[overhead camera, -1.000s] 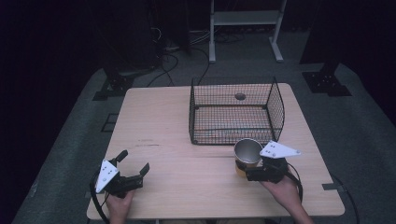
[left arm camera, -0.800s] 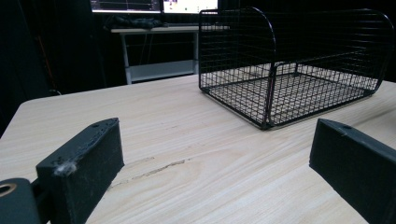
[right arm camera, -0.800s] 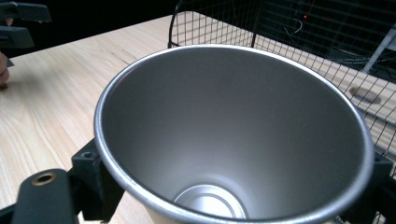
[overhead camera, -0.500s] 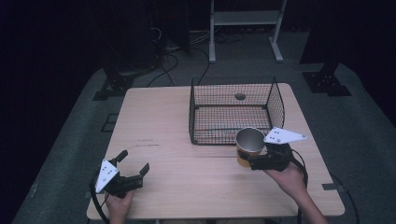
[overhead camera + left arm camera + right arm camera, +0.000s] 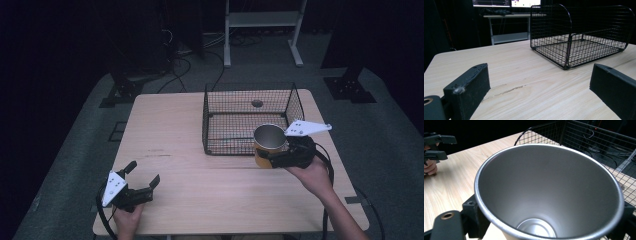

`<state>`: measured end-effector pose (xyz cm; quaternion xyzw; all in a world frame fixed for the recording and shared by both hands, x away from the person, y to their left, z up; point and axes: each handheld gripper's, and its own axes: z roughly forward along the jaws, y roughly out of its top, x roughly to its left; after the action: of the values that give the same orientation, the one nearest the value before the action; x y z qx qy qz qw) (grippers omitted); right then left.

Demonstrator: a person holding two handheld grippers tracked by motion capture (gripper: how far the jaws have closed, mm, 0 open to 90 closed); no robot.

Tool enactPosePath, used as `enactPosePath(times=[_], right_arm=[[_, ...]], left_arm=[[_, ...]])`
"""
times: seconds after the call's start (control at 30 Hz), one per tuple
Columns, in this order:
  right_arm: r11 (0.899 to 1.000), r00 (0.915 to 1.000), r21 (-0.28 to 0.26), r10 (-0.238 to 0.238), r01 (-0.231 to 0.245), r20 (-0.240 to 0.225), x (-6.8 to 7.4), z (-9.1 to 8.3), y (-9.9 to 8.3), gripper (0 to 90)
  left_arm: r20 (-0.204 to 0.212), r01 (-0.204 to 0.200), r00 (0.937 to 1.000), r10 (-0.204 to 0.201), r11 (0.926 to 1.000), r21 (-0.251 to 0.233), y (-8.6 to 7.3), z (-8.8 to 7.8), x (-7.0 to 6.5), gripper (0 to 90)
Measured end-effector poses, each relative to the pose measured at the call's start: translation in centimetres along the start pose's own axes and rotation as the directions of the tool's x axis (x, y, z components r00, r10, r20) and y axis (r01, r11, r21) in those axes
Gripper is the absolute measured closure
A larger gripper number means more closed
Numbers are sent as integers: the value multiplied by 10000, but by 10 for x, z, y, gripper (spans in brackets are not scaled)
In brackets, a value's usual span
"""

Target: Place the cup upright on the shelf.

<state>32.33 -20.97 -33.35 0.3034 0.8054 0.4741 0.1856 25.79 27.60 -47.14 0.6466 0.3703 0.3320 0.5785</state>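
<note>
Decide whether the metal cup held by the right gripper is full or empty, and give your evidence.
Empty. The right gripper view looks straight into the metal cup: its bare steel walls and round bottom show, with nothing inside.

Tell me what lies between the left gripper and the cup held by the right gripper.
Bare wooden table: in the high view, nothing sits between the left gripper and the cup. The wire basket stands farther back.

Round steel cup (image 5: 549, 192) with yellow outer wall, clamped in right gripper (image 5: 287, 152): brushed metal interior, satin sheen, smooth rolled rim. Black wire-mesh basket (image 5: 584, 37), just beyond the cup: thin coated metal, semi-gloss. Pale wooden table (image 5: 524, 82), under left gripper (image 5: 137, 182): matt, visible grain. Gripper jaws: matt black plastic, lightly scuffed.
</note>
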Motion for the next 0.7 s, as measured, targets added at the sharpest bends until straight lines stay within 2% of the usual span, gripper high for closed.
enactPosePath(times=[0.27,0.37,0.7], right_arm=[[9999,9999,101,-126,126,49,-10,3,20,138],[10000,10000,50,-22,22,-33,-15,4,25,138],[10000,9999,5,76,-76,116,-28,9,39,137]], left_arm=[[13,16,10000,-16,10000,-4,0,0,0,22],[9,20,10000,-20,10000,-19,0,0,0,22],[26,18,10000,-18,10000,-24,0,-1,1,22]])
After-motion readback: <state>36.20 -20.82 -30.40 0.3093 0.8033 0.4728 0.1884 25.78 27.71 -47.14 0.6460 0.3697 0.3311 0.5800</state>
